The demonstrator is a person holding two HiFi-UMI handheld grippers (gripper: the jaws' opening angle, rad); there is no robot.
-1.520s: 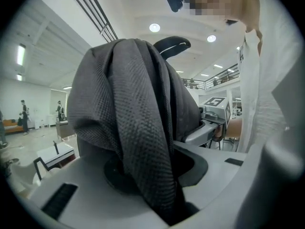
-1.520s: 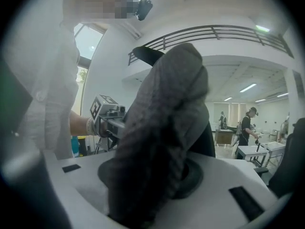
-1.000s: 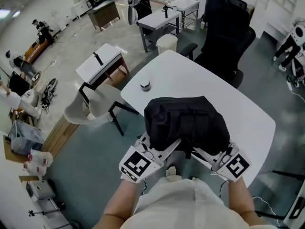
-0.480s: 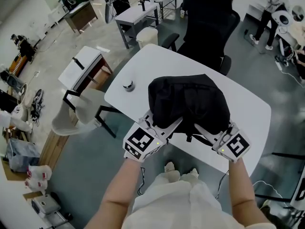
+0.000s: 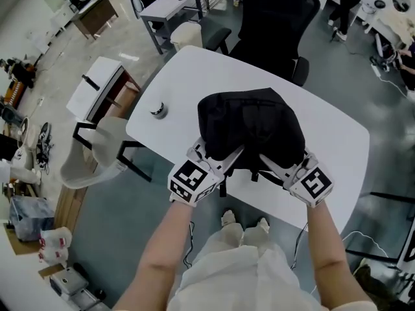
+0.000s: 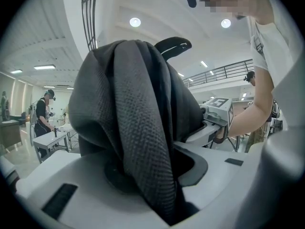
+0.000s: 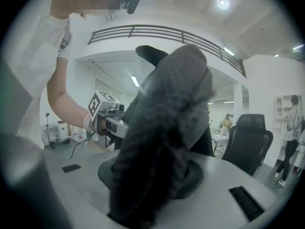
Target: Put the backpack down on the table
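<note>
Black backpack (image 5: 249,125) is over the middle of the white counter (image 5: 340,141), bunched into a rounded lump. From the head view I honestly can't tell if its bottom is touching the top or hanging just above it. It's about as wide as it is long the way it's scrunched, so no clear long axis. The strap end faces the person, the bulky end faces the black office chair (image 5: 272,11).

Left hand-held gripper (image 5: 222,157) is clamped on a fold of the backpack's dark woven fabric at its near left corner. In the left gripper view the cloth is pinched right down between the jaws. Right hand-held gripper (image 5: 275,164) is doing the same at the near right corner, with fabric stuffed between its jaws. Each one has a cube with black-and-white square markers.

Left of the backpack, a small round tin (image 5: 159,109) sits on the counter. Further left, off the counter, is a beige chair (image 5: 97,164). The floor (image 5: 117,219) is grey-green, and beyond the backpack there are more desks (image 5: 172,5) and some people.
</note>
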